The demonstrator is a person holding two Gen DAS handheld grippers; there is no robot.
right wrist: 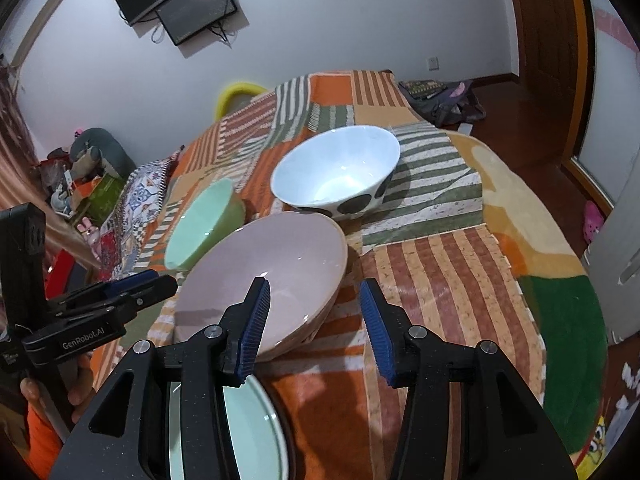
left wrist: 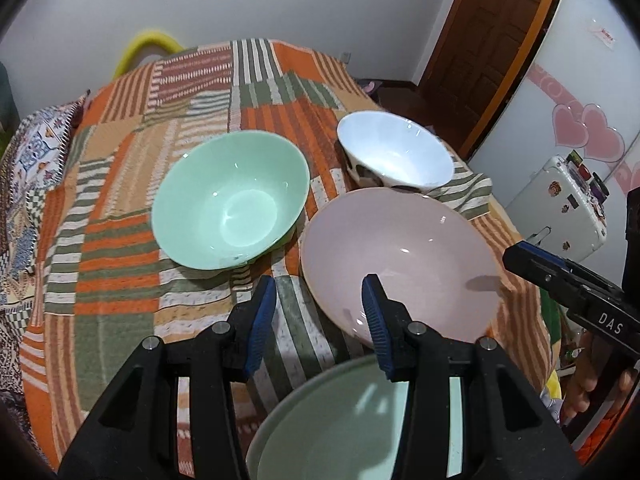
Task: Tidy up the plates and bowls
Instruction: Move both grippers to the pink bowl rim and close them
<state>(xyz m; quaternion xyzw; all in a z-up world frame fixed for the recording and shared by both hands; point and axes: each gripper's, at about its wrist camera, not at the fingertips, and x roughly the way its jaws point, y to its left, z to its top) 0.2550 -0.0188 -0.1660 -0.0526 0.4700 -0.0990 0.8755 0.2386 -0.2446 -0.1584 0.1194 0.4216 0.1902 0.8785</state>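
The pink bowl sat on your patchwork blanket, between the green bowl and the white spotted bowl, touching or nearly touching the spotted one. A pale green plate lay nearest you. Your left claw was released, nothing between its blue pads, one pad over the pink bowl's rim. Your right claw was likewise released and empty, hovering at that bowl's right edge.
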